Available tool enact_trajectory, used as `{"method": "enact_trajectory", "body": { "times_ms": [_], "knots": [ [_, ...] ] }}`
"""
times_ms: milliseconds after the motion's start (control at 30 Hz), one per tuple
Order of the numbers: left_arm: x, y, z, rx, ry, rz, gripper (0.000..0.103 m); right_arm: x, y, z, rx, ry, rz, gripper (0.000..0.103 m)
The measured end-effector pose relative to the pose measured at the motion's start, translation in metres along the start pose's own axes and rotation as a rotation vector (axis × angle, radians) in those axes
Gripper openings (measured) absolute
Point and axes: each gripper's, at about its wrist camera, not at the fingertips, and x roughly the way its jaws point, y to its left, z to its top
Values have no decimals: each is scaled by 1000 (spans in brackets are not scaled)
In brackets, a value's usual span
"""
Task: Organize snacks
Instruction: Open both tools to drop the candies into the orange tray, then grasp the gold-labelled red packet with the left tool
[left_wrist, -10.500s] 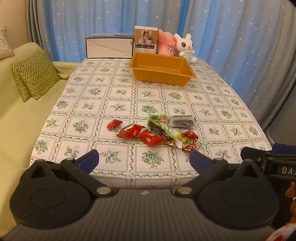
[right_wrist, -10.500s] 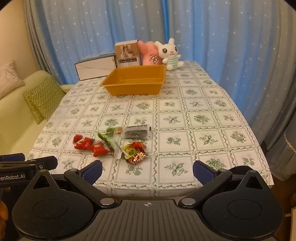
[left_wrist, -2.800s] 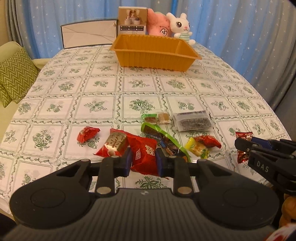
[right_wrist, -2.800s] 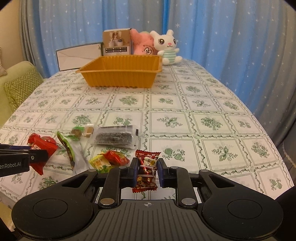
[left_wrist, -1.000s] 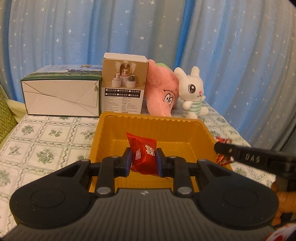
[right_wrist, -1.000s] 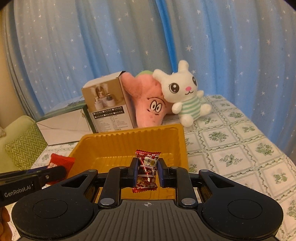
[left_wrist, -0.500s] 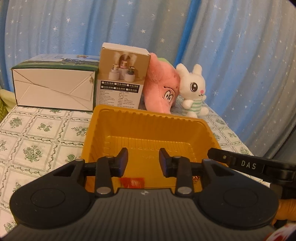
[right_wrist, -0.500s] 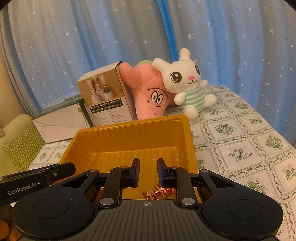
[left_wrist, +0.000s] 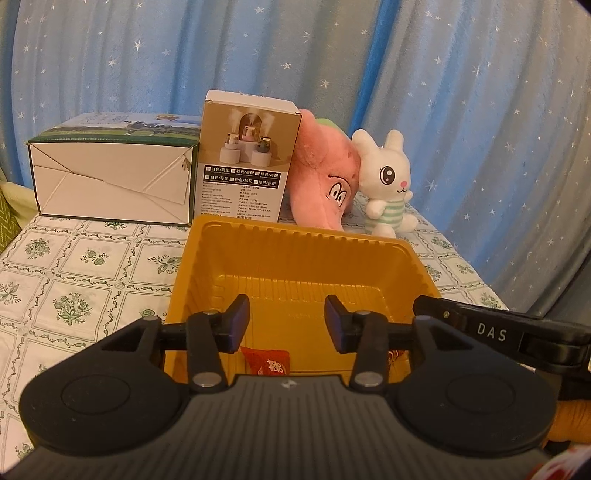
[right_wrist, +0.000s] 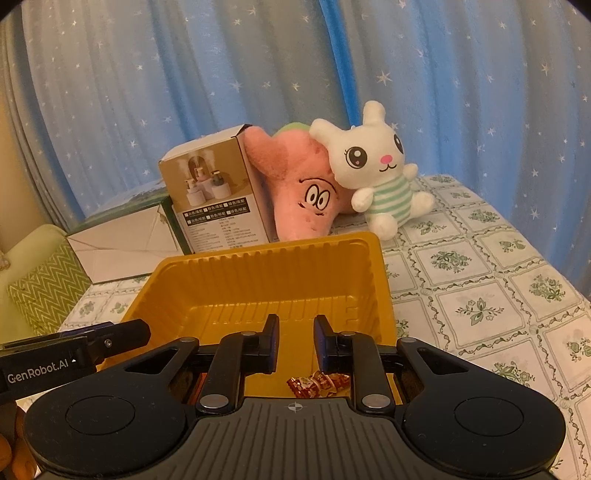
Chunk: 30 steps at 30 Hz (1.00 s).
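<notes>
An orange plastic tray (left_wrist: 295, 230) fills the middle of both wrist views, its rim (right_wrist: 266, 251) just ahead of the fingers. My left gripper (left_wrist: 287, 321) hangs over the tray's near end; its jaws are opening and nothing is between them. Below it a red snack packet (left_wrist: 267, 363) lies on the tray floor. My right gripper (right_wrist: 295, 343) hovers over the tray's right part, its jaws drawn close with only a narrow gap and holding nothing. A red-and-gold wrapped candy (right_wrist: 317, 384) lies in the tray under it.
Behind the tray stand a white-and-green carton (left_wrist: 110, 184), a tan product box (left_wrist: 247, 162), a pink plush (left_wrist: 325, 184) and a white bunny plush (left_wrist: 388, 184). Blue star curtains hang behind. The flowered tablecloth (right_wrist: 480, 295) stretches right; a green cushion (right_wrist: 44, 280) sits left.
One second ago each gripper held its snack above the tray. Both snacks have dropped onto the tray floor. The left jaws have spread apart; the right jaws look much the same width.
</notes>
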Motion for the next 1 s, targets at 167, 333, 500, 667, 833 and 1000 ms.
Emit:
{"method": "enact_trajectory", "body": {
  "times_ms": [167, 333, 500, 667, 833, 1000],
  "knots": [
    [-8, -5, -1, 18, -18, 21, 49, -6, -1, 0, 1, -14, 10, 22],
    [-22, -9, -2, 21, -38, 29, 62, -21, -1, -2, -1, -40, 16, 50],
    [-45, -12, -8, 17, -54, 31, 75, -43, -5, -6, 14, -72, 23, 72],
    [-75, -18, -23, 28, -59, 52, 85, -74, -13, -19, 25, -68, -2, 72],
    [-112, -25, -47, 18, -63, 50, 97, -111, -17, -36, 25, -61, -36, 72],
    [-150, -36, -77, -6, -53, 65, 103, -147, -21, -63, 34, -46, -54, 73]
  ]
}}
